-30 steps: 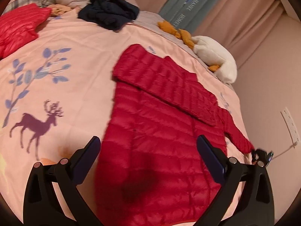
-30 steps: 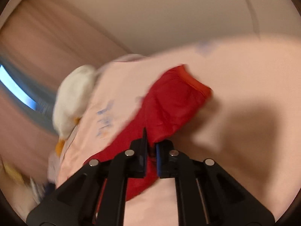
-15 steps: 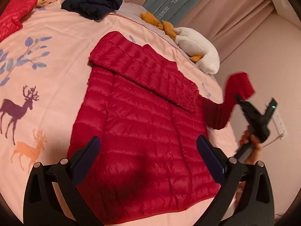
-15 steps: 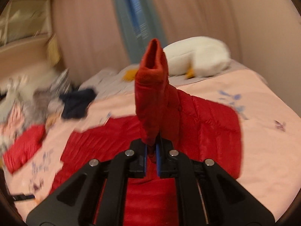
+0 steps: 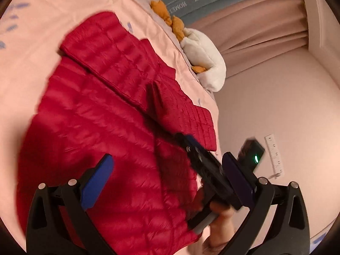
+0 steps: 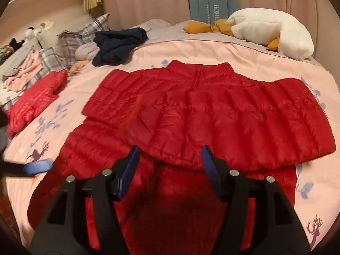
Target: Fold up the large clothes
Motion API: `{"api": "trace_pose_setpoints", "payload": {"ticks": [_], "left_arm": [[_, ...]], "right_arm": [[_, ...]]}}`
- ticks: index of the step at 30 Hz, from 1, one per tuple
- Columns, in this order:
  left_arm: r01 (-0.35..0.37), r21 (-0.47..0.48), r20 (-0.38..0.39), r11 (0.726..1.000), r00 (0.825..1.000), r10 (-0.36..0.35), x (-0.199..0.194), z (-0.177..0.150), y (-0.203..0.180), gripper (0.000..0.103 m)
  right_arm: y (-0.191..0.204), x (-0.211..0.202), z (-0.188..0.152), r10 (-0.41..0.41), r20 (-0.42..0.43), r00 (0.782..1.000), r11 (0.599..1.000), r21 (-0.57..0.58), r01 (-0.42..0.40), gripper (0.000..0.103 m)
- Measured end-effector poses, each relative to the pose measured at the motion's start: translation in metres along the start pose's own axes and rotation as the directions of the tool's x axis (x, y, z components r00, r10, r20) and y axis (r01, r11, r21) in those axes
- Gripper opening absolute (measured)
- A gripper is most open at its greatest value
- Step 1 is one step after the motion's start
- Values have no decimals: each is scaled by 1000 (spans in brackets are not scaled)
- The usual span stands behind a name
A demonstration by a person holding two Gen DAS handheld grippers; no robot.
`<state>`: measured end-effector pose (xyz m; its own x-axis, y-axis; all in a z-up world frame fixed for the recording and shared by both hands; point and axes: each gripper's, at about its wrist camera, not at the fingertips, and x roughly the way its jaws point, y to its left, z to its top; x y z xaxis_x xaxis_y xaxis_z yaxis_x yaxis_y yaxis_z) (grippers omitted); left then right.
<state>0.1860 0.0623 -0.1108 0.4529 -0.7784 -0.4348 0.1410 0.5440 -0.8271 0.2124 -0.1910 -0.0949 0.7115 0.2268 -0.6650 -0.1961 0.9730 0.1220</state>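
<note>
Tilting down over red jacket (image 6: 223, 114), right hand-held gripper (image 6: 170, 165) jaws just opened, empty; left hand-held gripper (image 5: 167, 174) spread.

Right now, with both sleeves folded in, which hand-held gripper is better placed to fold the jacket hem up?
Left. The left hand-held gripper hangs open over the jacket near its hem; the right hand-held gripper, jaws just opened and empty, sits higher, by the sleeves.

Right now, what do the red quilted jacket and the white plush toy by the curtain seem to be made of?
The red quilted jacket looks like thin, slightly glossy synthetic shell, probably nylon, with padded filling: stitched horizontal channels puff up and catch light. The white plush toy appears to be soft matte fleece with a fuzzy surface, and has orange parts. Neither fibre can be confirmed by sight.
</note>
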Motion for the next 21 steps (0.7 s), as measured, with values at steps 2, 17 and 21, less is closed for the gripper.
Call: {"api": "trace_pose_setpoints", "payload": {"ticks": [2, 17, 21], "left_arm": [[24, -22, -28, 999, 999, -25, 15, 6, 2, 102], [-39, -23, -124, 999, 992, 36, 132, 35, -13, 67], [-88, -15, -114, 996, 990, 85, 145, 40, -12, 18]], "right_arm": [[-5, -22, -9, 3, 41, 999, 1000, -5, -3, 69], [-72, -124, -83, 25, 210, 977, 967, 244, -77, 73], [-77, -130, -89, 7, 216, 976, 967, 249, -62, 73]]}}
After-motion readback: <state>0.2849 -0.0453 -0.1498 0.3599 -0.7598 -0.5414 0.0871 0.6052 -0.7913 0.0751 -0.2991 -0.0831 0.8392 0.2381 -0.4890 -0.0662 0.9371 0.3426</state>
